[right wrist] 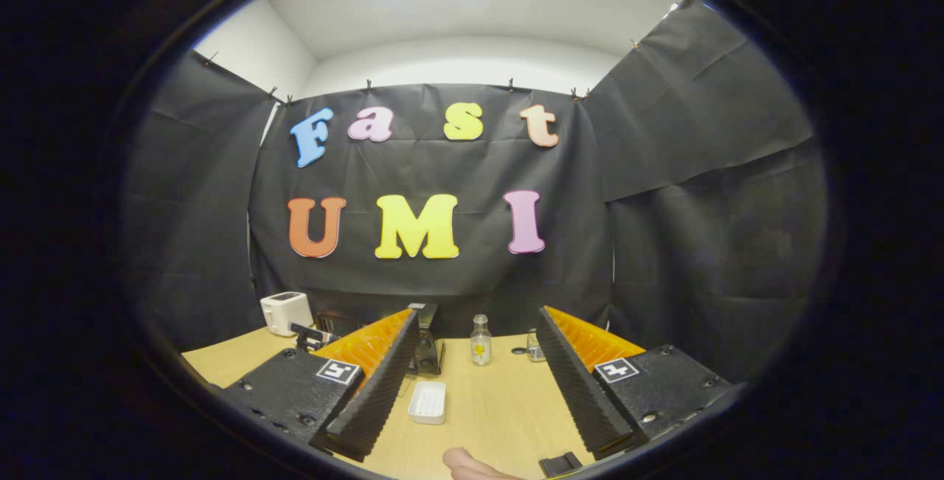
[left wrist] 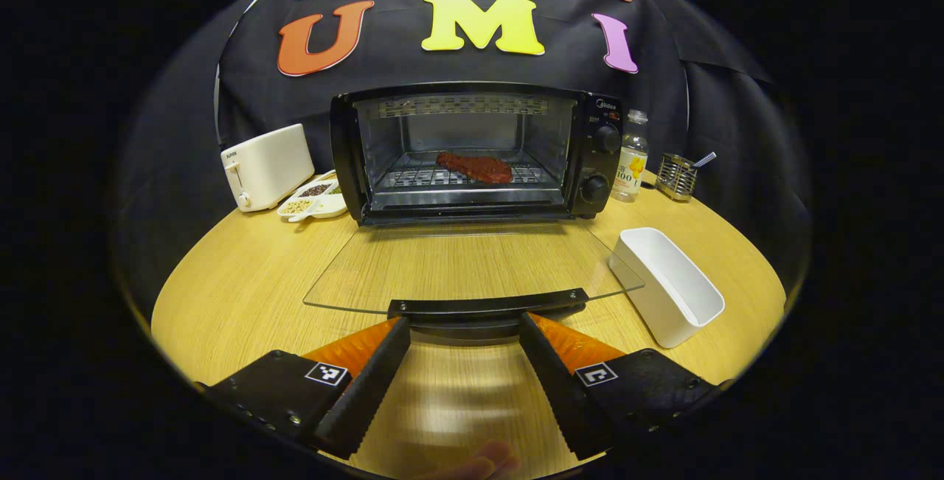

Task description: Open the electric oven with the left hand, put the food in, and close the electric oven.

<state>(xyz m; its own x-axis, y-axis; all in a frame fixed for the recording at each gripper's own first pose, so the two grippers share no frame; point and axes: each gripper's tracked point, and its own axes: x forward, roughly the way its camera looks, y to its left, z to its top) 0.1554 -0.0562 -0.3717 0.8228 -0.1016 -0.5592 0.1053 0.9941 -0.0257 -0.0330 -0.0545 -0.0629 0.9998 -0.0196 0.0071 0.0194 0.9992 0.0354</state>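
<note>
- Glass oven door [left wrist: 472, 266] lies flat, likely fragile; we would lift by its stiff black handle [left wrist: 487, 307].
- Left gripper [left wrist: 464, 362] gapes, empty; right gripper [right wrist: 472, 377] too.

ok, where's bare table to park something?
Free: the tabletop left of the open glass door, in front of the toaster. Crowded: right side, with the white tray, bottle and wire holder; condiment dish sits between toaster and oven.
</note>
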